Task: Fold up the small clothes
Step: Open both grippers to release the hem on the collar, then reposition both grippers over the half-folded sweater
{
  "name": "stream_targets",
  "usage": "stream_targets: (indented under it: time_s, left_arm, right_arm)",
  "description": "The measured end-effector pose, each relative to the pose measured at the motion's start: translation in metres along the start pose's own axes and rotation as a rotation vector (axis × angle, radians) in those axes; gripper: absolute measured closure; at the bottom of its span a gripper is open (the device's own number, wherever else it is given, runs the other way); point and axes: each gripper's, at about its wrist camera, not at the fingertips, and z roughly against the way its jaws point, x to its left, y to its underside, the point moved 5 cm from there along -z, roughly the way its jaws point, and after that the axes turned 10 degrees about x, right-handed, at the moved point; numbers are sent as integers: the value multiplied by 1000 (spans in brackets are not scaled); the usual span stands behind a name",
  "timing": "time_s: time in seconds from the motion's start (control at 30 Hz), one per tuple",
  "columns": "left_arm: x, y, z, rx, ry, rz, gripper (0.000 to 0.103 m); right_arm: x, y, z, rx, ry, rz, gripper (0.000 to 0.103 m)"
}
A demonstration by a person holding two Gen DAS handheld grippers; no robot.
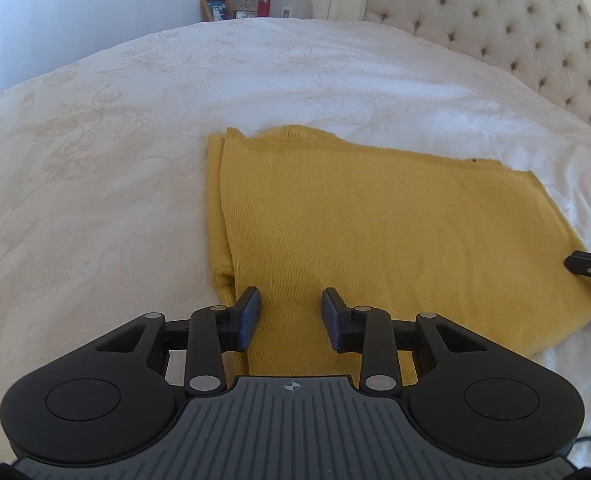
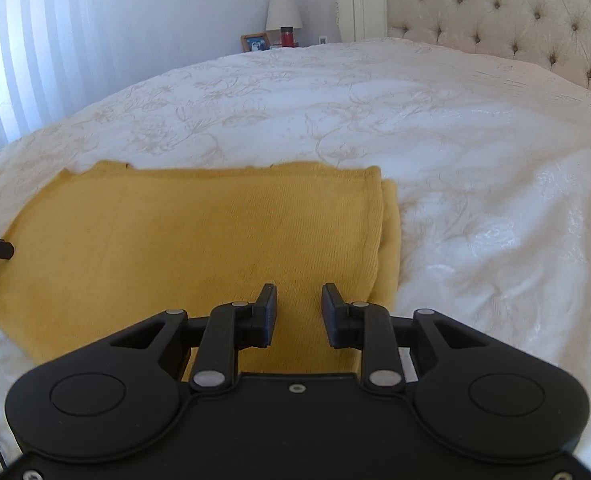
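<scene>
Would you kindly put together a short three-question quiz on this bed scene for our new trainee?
1. True or false: the left hand-held gripper is clamped on the yellow garment.
2. Multiple choice: the garment lies on A) a wooden floor, B) the white bedspread, C) a chair.
3. Fill in: behind the far edge of the bed, beside the lamp, stands a ____ bottle.

Key:
1. False; its jaws stand apart above the fabric with nothing pinched. The right hand-held gripper is open too.
2. B.
3. Red.
</scene>
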Motion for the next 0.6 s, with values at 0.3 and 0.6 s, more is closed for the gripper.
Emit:
stream_targets:
  time_s: [0.3, 0.6]
  left_arm:
    - [11, 28, 14, 22, -53, 39, 63]
    - [-41, 6, 50, -76, -71, -18, 60]
  right_arm:
    - [-3, 37, 19, -36, -16, -73, 67]
    - [-18, 51, 22, -159, -134, -186, 55]
